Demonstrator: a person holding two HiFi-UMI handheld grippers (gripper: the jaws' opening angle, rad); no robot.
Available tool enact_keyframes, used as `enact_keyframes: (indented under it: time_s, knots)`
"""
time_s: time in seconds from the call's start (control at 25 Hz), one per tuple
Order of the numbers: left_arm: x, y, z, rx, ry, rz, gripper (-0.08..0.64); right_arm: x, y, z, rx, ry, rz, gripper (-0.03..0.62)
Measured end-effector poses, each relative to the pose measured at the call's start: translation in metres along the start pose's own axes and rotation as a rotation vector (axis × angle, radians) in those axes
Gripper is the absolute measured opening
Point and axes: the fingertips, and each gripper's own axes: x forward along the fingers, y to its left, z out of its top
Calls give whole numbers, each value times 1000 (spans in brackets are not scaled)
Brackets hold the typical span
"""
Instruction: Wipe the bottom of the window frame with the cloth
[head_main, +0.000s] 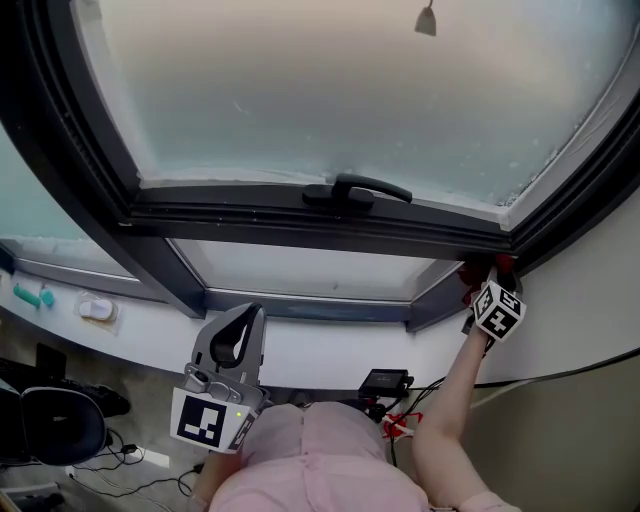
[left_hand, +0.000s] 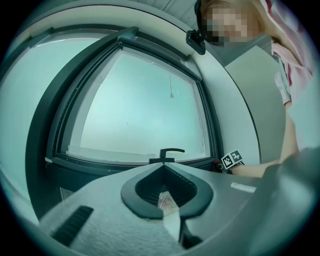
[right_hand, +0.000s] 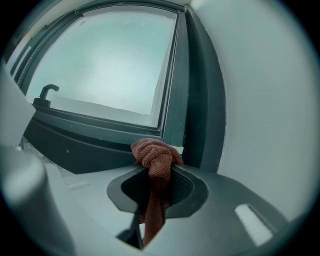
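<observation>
Cloth (right_hand: 156, 157) first: it's a rust-red rag, bunched into a knot-like wad right at the tip of my right gripper (right_hand: 159, 172). The jaws are clamped on it. The wad bulges out past the tips and a long tail hangs back down through the hollow between the jaws.

That wad sits at the bottom right corner of the dark window frame (right_hand: 95, 132), where the lower rail meets the right upright, just beside the white wall (right_hand: 260, 100). From the head view I see the same thing: my right gripper is reached far out to that corner, with a bit of red showing at the frame.

The frosted glass (right_hand: 110, 60) fills the view above the rail, and the black handle (head_main: 356, 189) sits at the middle of the rail, well to the left of the cloth.

My left gripper (left_hand: 165, 170) hangs low and well apart from the window, close to the pink top (head_main: 310, 460). Its jaws are pressed together with nothing held, and they point up toward the handle.
</observation>
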Motion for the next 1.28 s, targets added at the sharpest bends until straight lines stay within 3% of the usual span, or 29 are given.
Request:
enact_keyframes:
  time_s: [1.28]
  knots:
    - [-35, 2, 5, 1, -13, -5, -6, 2, 2, -1, -4, 36, 1, 76]
